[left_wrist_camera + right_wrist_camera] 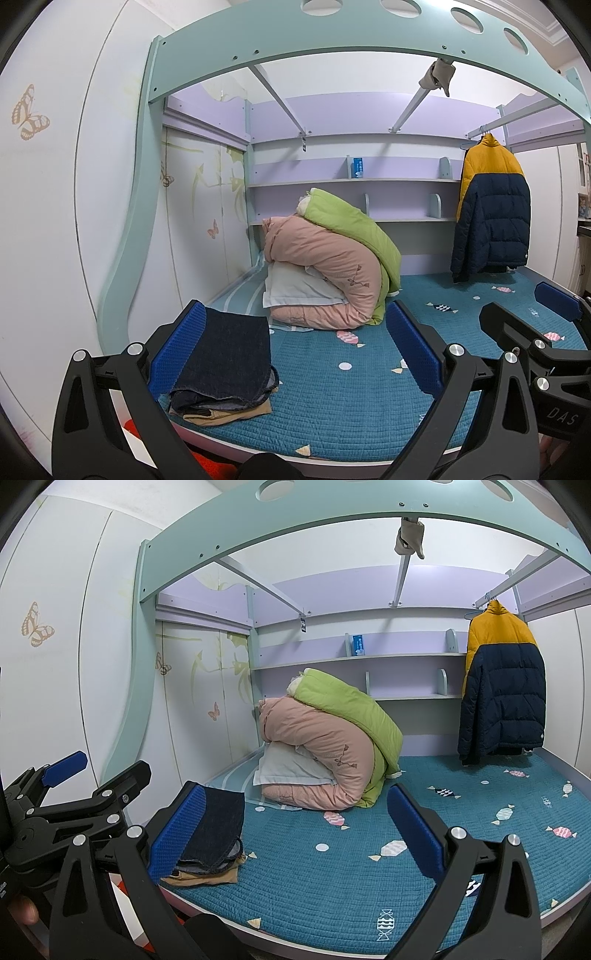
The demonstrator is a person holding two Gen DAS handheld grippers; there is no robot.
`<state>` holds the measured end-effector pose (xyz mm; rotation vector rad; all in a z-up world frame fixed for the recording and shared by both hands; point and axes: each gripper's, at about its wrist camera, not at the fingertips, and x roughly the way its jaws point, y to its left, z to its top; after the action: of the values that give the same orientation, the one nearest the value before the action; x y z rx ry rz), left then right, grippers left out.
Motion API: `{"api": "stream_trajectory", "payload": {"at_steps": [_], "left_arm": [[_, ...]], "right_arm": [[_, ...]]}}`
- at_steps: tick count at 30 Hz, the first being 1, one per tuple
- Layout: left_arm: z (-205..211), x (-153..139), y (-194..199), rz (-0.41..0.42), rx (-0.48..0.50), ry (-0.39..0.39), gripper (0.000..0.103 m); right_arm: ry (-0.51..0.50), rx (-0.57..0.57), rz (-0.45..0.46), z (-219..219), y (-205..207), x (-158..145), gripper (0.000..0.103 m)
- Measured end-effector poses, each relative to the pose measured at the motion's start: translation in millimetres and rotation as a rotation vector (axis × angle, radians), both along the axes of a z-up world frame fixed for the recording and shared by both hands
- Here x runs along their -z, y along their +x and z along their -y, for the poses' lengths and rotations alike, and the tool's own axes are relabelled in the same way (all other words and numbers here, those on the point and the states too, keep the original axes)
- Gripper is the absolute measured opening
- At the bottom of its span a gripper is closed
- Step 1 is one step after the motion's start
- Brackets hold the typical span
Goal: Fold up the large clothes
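A yellow and navy puffer jacket (pixel 491 214) (pixel 502 686) hangs from a hanger on a rail at the bed's far right. A folded stack of clothes (pixel 225 365) (pixel 214 834), dark denim on top and tan below, lies at the bed's front left corner. My left gripper (pixel 295 350) is open and empty above the bed's front edge, its left pad (pixel 177 347) in front of the stack; it also shows at the left of the right wrist view (pixel 96 771). My right gripper (pixel 297 834) is open and empty too, and appears beside the left one (pixel 532 314).
A teal quilted bed cover (pixel 351 398) (pixel 332 886) with candy prints spreads out ahead. Rolled pink and green quilts (pixel 332 269) (pixel 325 746) with a white pillow sit at the back left. Shelves line the back wall, and the bunk frame arches overhead. A wardrobe stands at left.
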<state>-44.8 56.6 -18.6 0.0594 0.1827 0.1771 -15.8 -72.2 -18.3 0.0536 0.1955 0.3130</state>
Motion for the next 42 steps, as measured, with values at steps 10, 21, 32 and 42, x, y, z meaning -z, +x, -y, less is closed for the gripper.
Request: {"api": "stream_trajectory", "payload": {"at_steps": [10,21,32,42], "left_arm": [[-5.6,0.0,3.4,0.001,-0.005,0.000,0.098],[-5.8,1.1,2.8,0.004,-0.007,0.003,0.098],[-8.9,1.3,4.8,0.004,-0.006,0.003,0.098],[-7.2,2.5,3.5,0.003,-0.004,0.004,0.098]], "right_arm": [[0.000,0.000,-0.002,-1.6,0.1,-0.1,0.095],[0.008,0.000,-0.007,-5.6,3.7,1.4,0.095],[0.010,0.000,-0.008,-5.2,5.7,1.4,0.095],[0.013,0.008,-0.008,-7.0,8.1,1.5,0.095]]}}
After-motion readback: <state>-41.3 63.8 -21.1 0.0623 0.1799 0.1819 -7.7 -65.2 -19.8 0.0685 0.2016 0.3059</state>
